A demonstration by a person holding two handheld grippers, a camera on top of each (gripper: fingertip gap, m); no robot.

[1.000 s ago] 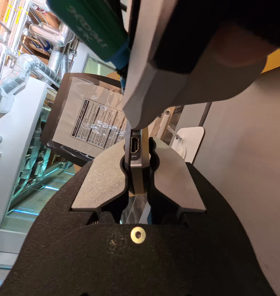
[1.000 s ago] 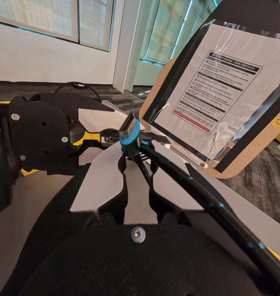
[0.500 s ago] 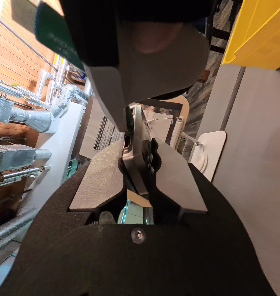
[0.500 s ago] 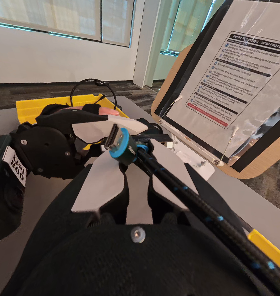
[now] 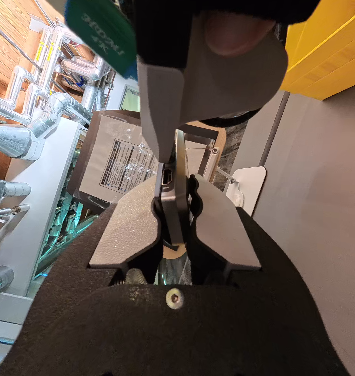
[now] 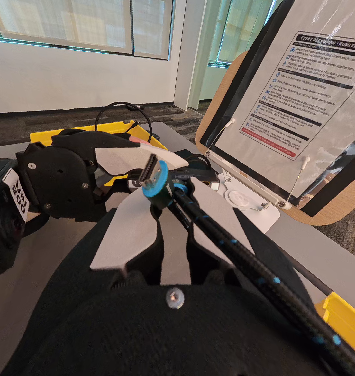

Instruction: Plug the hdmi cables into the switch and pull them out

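Note:
My left gripper (image 5: 173,195) is shut on the grey hdmi switch (image 5: 172,213), held edge-on, with an open port (image 5: 167,176) showing just past the fingertips. My right gripper (image 6: 172,200) is shut on the green and blue hdmi plug (image 6: 159,189) of a braided black cable (image 6: 243,260). The plug's metal tip (image 6: 149,172) points up and left, in the air next to the switch (image 6: 191,176). In the left wrist view a right-gripper finger (image 5: 162,114) hangs right above the port, with the plug (image 5: 103,30) at the top left.
A grey table (image 6: 50,254) lies below. A yellow bin (image 6: 115,130) with a looped black cable (image 6: 103,114) stands behind the left gripper's finger (image 6: 132,156). A sign board (image 6: 294,91) on a white stand (image 6: 254,207) is at the right. Another yellow bin (image 6: 343,317) is at the near right. My left and right fingertips are right by each other.
The left gripper has rolled with the switch, so its port faces the left camera more squarely. The right gripper has kept the plug close beside the switch, shifting slightly.

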